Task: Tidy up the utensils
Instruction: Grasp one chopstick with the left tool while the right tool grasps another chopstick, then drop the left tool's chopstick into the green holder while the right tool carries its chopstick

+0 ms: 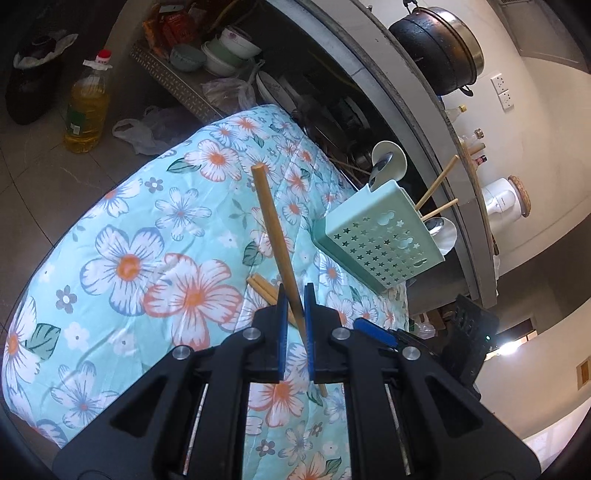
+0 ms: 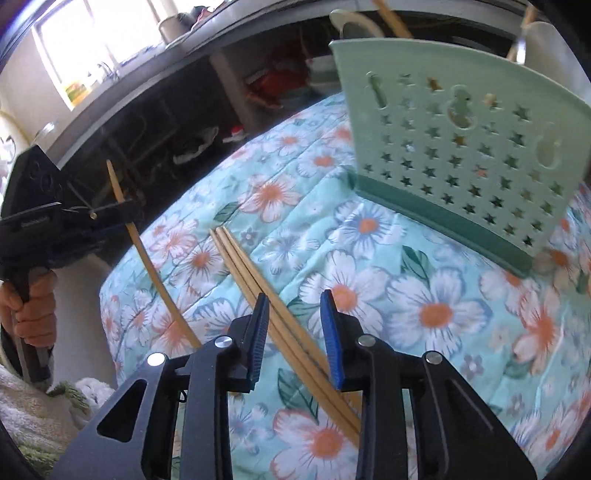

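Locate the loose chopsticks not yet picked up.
Right wrist view: three chopsticks lie together on the floral cloth, between the right gripper jaws, left of the green holder.

A floral quilt (image 1: 122, 266) in pale teal with white and orange flowers covers the table. On the tiled floor beside it stands a bottle of yellow oil (image 1: 86, 110) with a red cap, near a crumpled plastic bag (image 1: 144, 129). A low shelf holds stacked bowls (image 1: 225, 51) and red packets (image 1: 173, 26). A black pot (image 1: 439, 48) sits up on the counter, with wall sockets (image 1: 503, 90) and a white kettle (image 1: 500, 197) beyond. A bright window (image 2: 96, 40) shows in the right wrist view.
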